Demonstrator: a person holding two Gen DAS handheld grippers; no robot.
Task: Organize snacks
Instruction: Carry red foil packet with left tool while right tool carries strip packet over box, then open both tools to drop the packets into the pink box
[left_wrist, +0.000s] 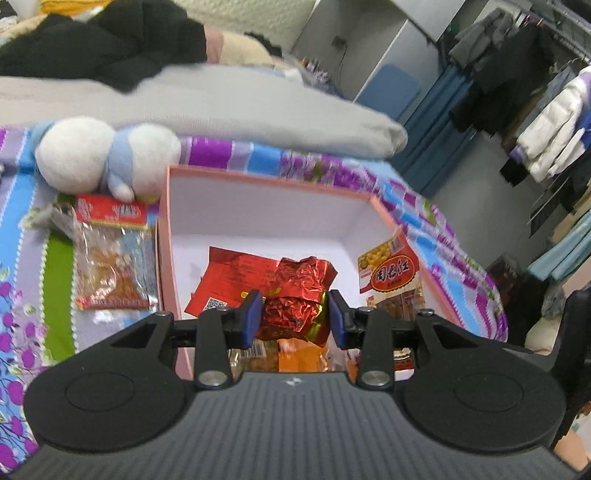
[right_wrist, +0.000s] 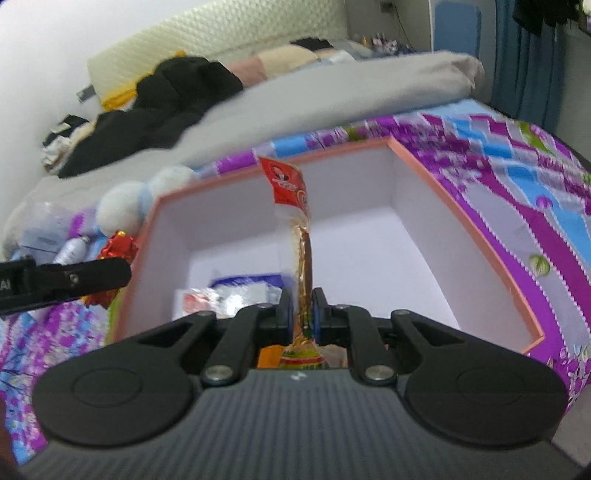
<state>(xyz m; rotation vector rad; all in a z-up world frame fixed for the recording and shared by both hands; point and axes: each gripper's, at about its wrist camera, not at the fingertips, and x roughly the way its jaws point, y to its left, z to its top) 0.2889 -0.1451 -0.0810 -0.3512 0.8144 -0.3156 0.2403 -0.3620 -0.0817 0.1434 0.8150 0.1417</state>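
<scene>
A pink box (left_wrist: 258, 176) with white inner walls sits on the bed. My left gripper (left_wrist: 293, 318) is shut on a crinkled red foil packet (left_wrist: 295, 299) and holds it over the box. Inside lie a flat red packet (left_wrist: 229, 280) and orange snacks (left_wrist: 299, 356). A yellow-red snack pack (left_wrist: 391, 275) leans on the box's right wall. My right gripper (right_wrist: 300, 314) is shut on a thin snack pack with a red top (right_wrist: 295, 206), held edge-on over the same box (right_wrist: 476, 236). A blue-white packet (right_wrist: 243, 291) lies inside.
A clear snack bag with red ends (left_wrist: 110, 258) lies left of the box. A white and blue plush toy (left_wrist: 107, 158) sits behind it. A grey duvet (left_wrist: 221, 103) and black clothes (left_wrist: 110, 40) lie further back. The left gripper's arm (right_wrist: 62, 280) shows in the right wrist view.
</scene>
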